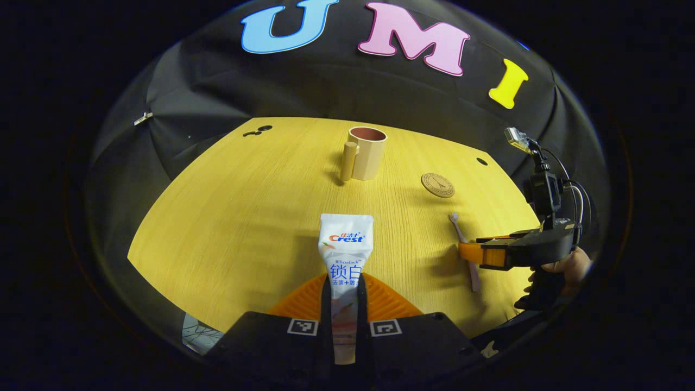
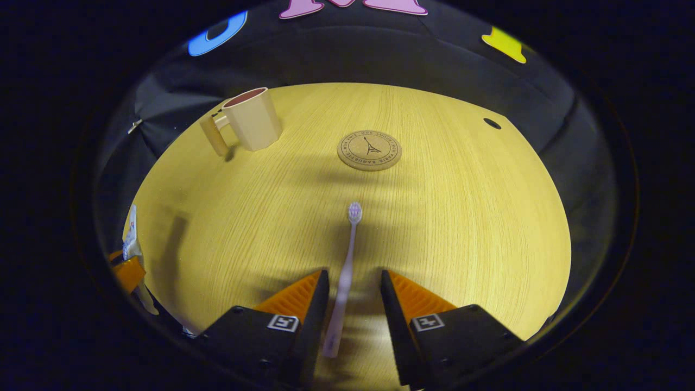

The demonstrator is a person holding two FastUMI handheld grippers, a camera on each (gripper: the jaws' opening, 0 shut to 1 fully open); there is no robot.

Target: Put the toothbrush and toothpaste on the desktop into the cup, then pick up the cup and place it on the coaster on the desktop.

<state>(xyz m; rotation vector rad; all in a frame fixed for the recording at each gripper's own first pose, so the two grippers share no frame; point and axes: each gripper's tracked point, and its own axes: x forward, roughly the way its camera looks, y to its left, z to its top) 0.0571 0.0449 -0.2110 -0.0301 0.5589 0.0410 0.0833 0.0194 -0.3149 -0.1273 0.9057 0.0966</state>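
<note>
Right hand-held gripper [image 2: 353,293], fingers apart, straddles the slim lilac plastic toothbrush [image 2: 347,255], handle running straight toward twelve o'clock; left hand-held gripper [image 1: 345,301] is clamped on the white toothpaste tube [image 1: 346,244].

Your left tongs [image 1: 345,304] are clamped on the white toothpaste tube [image 1: 345,255], which sticks forward above the yellow wood-grain surface [image 1: 239,217]. Farther ahead you see the beige cup [image 1: 366,152] standing upright, its handle facing you. To its right lies the round cork coaster [image 1: 437,184]. Nearer, at right, your right tongs [image 1: 480,251] straddle the pale toothbrush [image 1: 461,231] lying flat, a hand [image 1: 564,269] behind them.
</note>
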